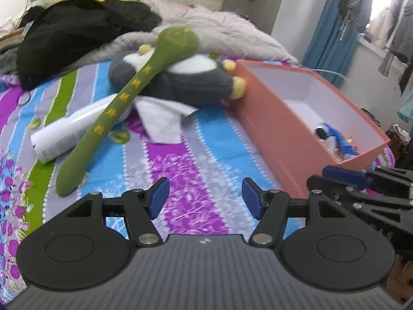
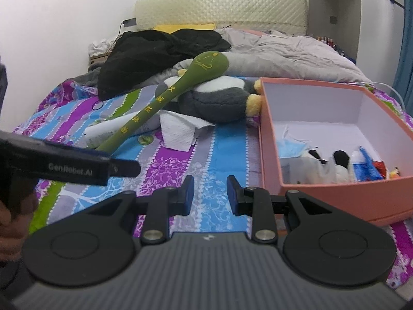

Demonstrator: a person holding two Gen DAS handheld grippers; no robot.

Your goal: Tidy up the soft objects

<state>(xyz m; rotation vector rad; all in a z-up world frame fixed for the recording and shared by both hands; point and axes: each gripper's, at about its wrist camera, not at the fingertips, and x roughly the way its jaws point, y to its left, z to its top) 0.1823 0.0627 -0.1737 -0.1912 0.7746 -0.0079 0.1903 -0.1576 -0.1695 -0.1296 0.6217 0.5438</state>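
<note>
Soft objects for sorting: green plush stick with yellow embroidered characters, not legible, propped slantwise on grey-and-white plush toy mid-bed, toy touching far corner of pink box by the bed's right edge. White tissue and white tube just beside stick, on striped floral bedsheet. In box already: blue face mask, black-and-white plush, blue packets. Left gripper: jaws released, wide apart, nothing held, low over sheet near stick's lower end. Right gripper: jaws released, narrower gap, empty, beside box. Suggested handling: pinch stick at mid-shaft, lift clear of toy before swinging toward box. Legible writing: "GenRobot.AI" on left gripper body, seen in right wrist view.
</note>
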